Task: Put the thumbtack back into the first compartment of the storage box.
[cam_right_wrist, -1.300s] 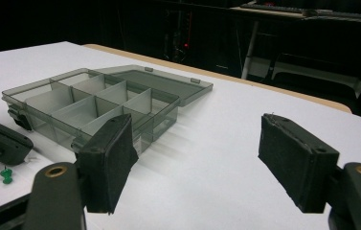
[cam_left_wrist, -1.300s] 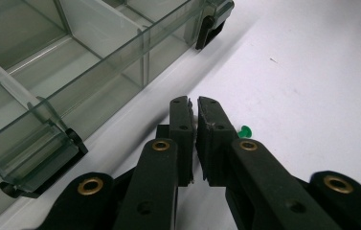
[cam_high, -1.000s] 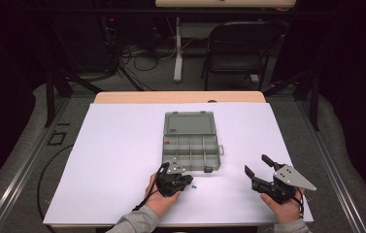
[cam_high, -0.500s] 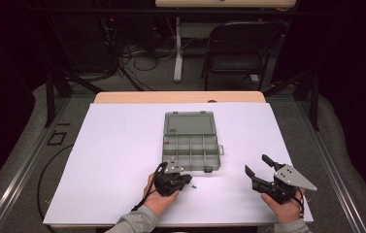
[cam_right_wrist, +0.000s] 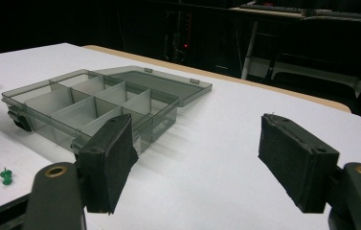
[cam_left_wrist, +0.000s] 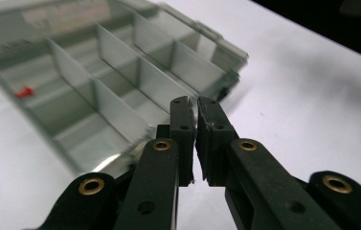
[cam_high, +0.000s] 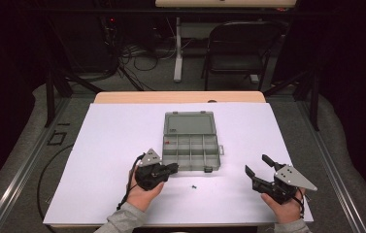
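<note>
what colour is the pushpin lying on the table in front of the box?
Green. The small plastic pushpin shows best in the right gripper view, lying on the white table.

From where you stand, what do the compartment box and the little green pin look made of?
The box looks like smoky, see-through plastic: its dividers show through the glossy walls. The green pin seems to have a shiny plastic head; its point is too small to judge.

White sheet [cam_high: 103, 145] covers the surface, whose bare wooden edge [cam_high: 122, 97] shows at the far side. Beyond it, a dark folding chair [cam_high: 241, 48], a white post [cam_high: 177, 48], cables [cam_high: 132, 53] tangled on the floor.
</note>
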A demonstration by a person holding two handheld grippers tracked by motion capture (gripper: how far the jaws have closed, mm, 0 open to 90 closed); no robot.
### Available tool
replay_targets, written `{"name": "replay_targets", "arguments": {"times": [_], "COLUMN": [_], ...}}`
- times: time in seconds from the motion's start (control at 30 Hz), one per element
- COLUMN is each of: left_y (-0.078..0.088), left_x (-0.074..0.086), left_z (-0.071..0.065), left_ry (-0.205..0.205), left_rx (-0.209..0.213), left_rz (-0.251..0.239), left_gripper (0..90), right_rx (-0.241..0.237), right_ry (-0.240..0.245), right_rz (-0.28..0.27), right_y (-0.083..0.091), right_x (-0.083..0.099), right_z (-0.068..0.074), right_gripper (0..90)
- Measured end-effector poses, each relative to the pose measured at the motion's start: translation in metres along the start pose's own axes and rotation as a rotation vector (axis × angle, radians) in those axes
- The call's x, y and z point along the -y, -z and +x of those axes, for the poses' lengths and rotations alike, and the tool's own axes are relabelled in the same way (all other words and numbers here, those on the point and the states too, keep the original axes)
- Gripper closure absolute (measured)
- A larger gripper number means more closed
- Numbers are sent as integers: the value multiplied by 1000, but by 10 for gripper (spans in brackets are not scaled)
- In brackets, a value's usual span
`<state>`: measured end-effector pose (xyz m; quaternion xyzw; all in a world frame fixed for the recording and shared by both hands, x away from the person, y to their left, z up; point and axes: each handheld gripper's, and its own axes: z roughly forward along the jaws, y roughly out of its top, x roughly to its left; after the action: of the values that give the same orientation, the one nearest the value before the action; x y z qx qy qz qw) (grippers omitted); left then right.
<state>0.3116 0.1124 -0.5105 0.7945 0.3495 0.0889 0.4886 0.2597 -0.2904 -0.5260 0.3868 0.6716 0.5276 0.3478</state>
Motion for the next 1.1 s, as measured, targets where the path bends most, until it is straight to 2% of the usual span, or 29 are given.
{"name": "replay_targets", "arguments": {"times": [0.23,0.37,0.6,0.87,1.1], "left_y": [19,23,22,12,-12], "left_x": [-5,-4,-5,-14,-29], "left_z": [20,26,29,38,50], "left_ry": [41,64,63,98,123], "left_rx": [-52,-69,-79,-85,-81], "left_rz": [-58,-67,-67,-68,-8], "left_gripper": [855,854,855,855,854], "right_rx": [1,0,0,10,10], "right_ry": [-1,0,1,6,7], "right_rz": [0,1,1,11,13], "right_y": [0,0,0,-2,-2], "right_x": [0,0,0,1,1], "right_z": [0,0,0,2,1], "right_gripper": [276,276,275,276,276]}}
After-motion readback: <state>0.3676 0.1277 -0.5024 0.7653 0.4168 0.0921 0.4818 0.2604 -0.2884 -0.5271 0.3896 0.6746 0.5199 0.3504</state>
